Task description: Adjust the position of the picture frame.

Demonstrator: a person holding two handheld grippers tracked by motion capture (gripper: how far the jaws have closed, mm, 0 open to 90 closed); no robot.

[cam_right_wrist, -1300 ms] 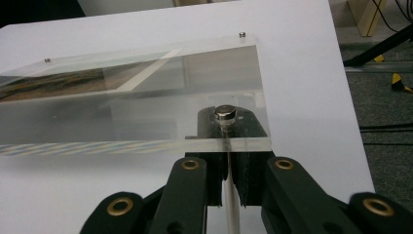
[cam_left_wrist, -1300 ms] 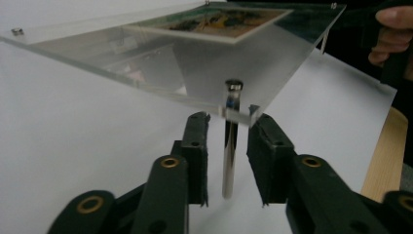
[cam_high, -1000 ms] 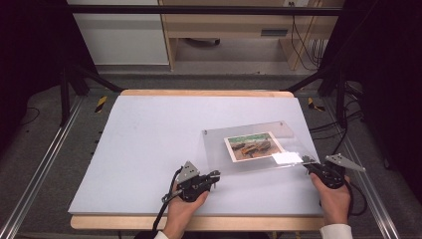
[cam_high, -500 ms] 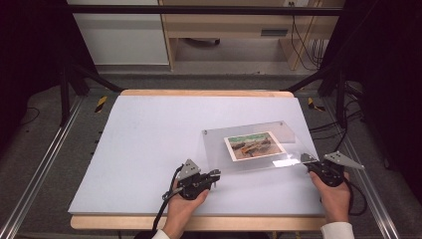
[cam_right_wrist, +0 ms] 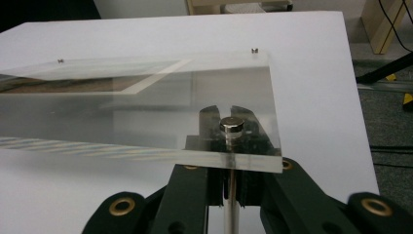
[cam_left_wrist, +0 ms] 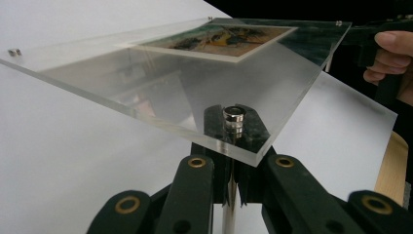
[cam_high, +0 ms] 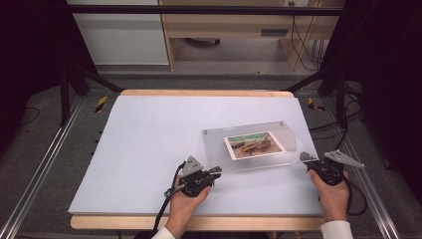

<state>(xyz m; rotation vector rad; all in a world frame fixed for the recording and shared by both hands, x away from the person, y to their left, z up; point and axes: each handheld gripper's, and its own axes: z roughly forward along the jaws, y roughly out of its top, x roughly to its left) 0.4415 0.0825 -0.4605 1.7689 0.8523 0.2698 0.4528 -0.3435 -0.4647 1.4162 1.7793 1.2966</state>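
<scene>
A clear acrylic plate [cam_high: 215, 145] with a colour photo [cam_high: 254, 144] in it sits at the right middle of the white board [cam_high: 149, 134]. Its near edge is raised and its far edge is low. My left gripper [cam_high: 217, 171] is shut on the metal post at the plate's near left corner. In the left gripper view the post's silver cap [cam_left_wrist: 234, 117] sits on the plate [cam_left_wrist: 146, 92] above the closed jaws of that gripper [cam_left_wrist: 233, 161]. My right gripper [cam_high: 304, 157] holds the near right corner the same way, shut [cam_right_wrist: 229, 168] on the post under a silver cap [cam_right_wrist: 232, 126].
Metal rails [cam_high: 40, 169] run along both sides of the board, whose wooden edge [cam_high: 199, 222] faces the person. Cables [cam_high: 358, 199] trail at the right. A cabinet and a wooden shelf [cam_high: 224, 30] stand beyond the far edge. The left half of the board is bare.
The near edge of the plate has risen a little, with both grippers on its corners. The right gripper has shifted slightly up and to the right.
</scene>
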